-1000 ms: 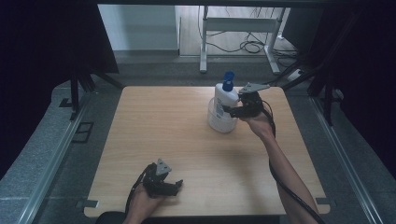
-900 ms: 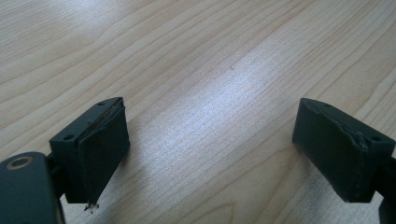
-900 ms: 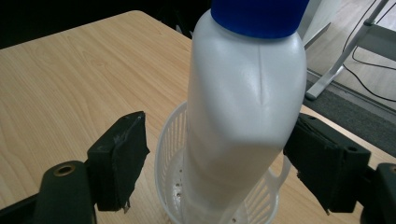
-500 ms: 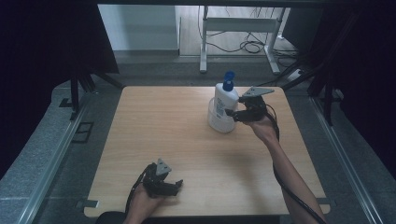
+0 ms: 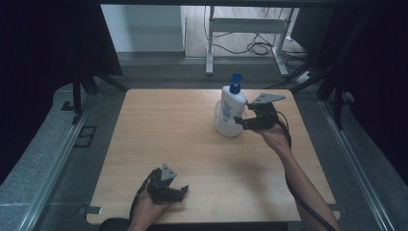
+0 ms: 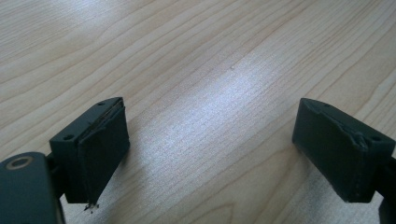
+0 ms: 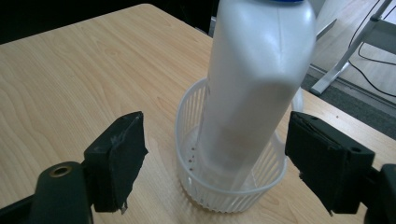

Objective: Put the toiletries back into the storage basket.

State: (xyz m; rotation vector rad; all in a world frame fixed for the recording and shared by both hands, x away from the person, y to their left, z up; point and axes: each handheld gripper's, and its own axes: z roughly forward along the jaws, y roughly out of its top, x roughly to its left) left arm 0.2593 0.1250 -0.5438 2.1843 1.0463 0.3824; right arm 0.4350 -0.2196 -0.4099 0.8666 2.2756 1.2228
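Beside open right tongs (image 7: pixel 212 158), bottle (image 7: pixel 254 79) in basket (image 7: pixel 187 116)

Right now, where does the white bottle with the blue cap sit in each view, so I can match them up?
High view: the white bottle stands in the white basket at the table's far right, just left of the right tongs.
Left gripper view: the bottle is not in it; bare wooden table lies between open jaws.
Right gripper view: upper centre, leaning in the basket.
Shared landmark: the wooden tabletop.
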